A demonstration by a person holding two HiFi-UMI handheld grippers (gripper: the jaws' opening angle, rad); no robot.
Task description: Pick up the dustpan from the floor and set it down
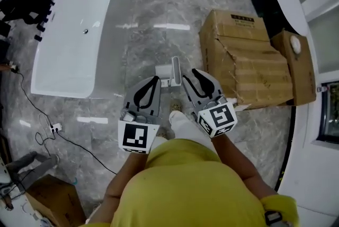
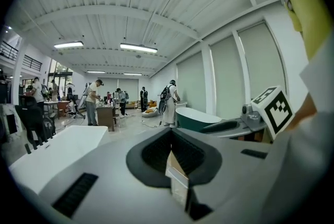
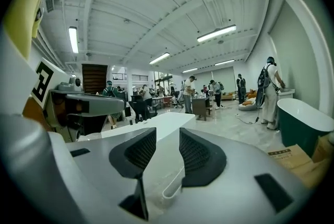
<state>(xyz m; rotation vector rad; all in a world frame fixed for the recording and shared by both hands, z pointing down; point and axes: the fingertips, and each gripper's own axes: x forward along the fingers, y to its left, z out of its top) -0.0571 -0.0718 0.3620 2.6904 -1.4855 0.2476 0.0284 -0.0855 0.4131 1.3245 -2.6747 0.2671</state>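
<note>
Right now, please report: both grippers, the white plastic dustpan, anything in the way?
Left gripper shut, empty; right gripper open, empty. White plastic dustpan on the grey floor just ahead, untouched. Brown cardboard box close on its right.

The floor (image 1: 148,19) is grey polished stone with pale veins, and the ceiling lamps are reflected in it. A long white bathtub (image 1: 74,30) stands on it at the upper left. At the right stands a large cardboard box (image 1: 249,62) with torn tape, and a smaller box (image 1: 296,70) touches its right side. The white dustpan (image 1: 170,71) lies on the floor between the bathtub and the large box, nearer to the box. At the left lies a white power strip (image 1: 55,127) with a black cable (image 1: 32,101). Another brown carton (image 1: 55,200) stands in the lower left corner.
</note>
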